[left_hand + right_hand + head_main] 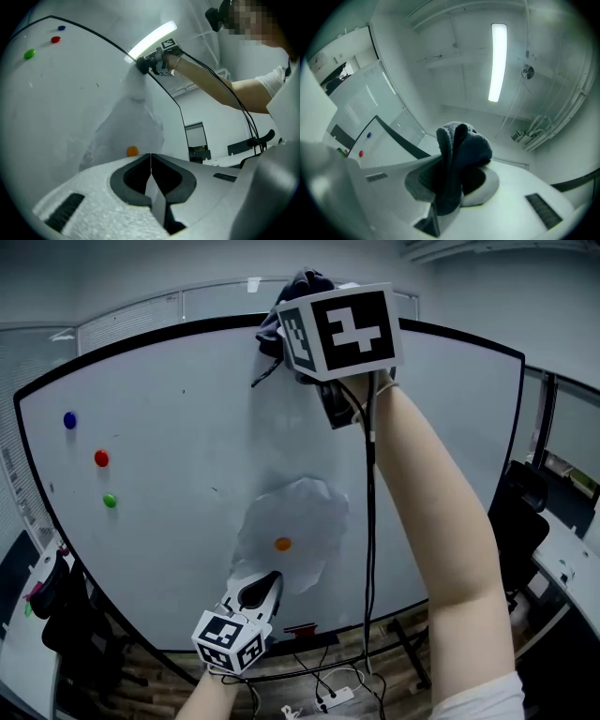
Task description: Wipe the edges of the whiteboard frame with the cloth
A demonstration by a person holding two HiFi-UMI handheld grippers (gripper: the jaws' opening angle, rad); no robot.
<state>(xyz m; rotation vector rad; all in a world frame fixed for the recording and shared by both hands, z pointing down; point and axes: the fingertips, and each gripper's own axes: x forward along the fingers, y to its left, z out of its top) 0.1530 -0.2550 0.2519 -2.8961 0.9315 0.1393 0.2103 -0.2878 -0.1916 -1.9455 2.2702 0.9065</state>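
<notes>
The whiteboard (187, 427) fills the head view, bounded by a thin black frame (122, 341). My right gripper (291, 310) is raised to the frame's top edge, shut on a dark grey cloth (281, 306) that is pressed against that edge. In the right gripper view the cloth (459, 159) bunches out between the jaws, with the black frame (401, 138) running just behind it. My left gripper (267, 582) hangs low before the board's lower middle, jaws shut with nothing in them (151, 157). From the left gripper view, the right gripper (157, 61) shows at the frame top.
Blue (69, 420), red (101, 458), green (110, 501) and orange (282, 544) magnets sit on the board. A pale wiped patch (291, 531) surrounds the orange one. A black office chair (516, 521) stands at right, a desk edge (28, 615) at left, and cables with a power strip (333, 699) on the floor.
</notes>
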